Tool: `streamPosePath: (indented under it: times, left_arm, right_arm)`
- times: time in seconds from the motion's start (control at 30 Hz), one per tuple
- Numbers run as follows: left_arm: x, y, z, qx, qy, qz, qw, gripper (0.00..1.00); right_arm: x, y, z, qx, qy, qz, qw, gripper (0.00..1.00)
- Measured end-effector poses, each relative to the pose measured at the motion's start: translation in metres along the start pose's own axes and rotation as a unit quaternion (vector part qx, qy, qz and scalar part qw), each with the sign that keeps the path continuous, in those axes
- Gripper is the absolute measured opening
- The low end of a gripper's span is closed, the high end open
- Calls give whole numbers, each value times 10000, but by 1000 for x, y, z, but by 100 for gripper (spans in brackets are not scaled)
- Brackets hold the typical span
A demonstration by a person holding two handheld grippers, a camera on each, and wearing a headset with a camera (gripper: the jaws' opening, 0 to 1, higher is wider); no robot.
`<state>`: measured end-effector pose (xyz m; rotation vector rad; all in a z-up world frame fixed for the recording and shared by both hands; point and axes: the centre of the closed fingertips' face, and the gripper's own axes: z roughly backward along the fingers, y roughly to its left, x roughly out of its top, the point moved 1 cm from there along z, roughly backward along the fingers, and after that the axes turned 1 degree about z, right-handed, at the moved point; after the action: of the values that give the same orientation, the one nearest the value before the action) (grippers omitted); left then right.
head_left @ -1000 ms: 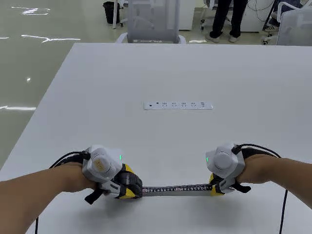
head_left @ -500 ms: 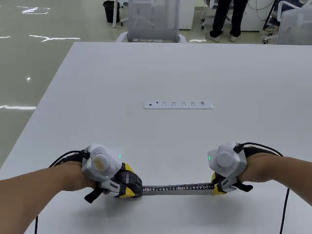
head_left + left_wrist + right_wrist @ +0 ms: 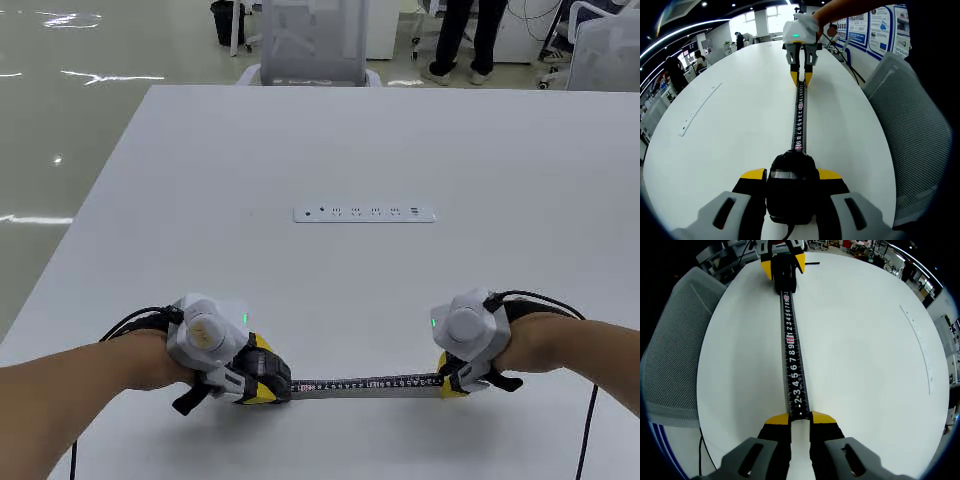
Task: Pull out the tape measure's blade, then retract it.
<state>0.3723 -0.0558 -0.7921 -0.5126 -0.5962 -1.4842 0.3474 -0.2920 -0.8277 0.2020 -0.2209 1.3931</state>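
The black and yellow tape measure case (image 3: 264,378) (image 3: 791,187) sits at the near edge of the white table, and my left gripper (image 3: 250,382) (image 3: 791,175) is shut on it. Its numbered blade (image 3: 365,384) (image 3: 799,112) (image 3: 792,360) runs flat over the table to the right. My right gripper (image 3: 444,386) (image 3: 800,417) is shut on the blade's end. In the right gripper view the case (image 3: 783,267) appears far off, held between the left gripper's yellow-tipped jaws. In the left gripper view the right gripper (image 3: 801,75) appears at the blade's far end.
A white power strip (image 3: 364,213) lies mid-table. A mesh chair (image 3: 920,150) (image 3: 675,350) stands just off the near table edge. Another chair (image 3: 315,45) stands at the far edge, with a person's legs (image 3: 470,35) beyond. Cables (image 3: 585,420) trail from both grippers.
The right gripper has moved a little further right with the blade's end, so slightly more blade is out. The left gripper and case have stayed put.
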Motion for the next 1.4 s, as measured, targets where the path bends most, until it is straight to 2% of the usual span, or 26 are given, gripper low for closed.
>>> streamPosePath:
  times: [0.93,1.4]
  left_arm:
    - [0,2,0,4,4,21,10000,33]
    - [0,1,0,-21,39,7,10000,33]
  right_arm:
    - [-12,-2,3,-52,8,-8,10000,12]
    - [-9,-1,3,-8,-157,-57,9999,13]
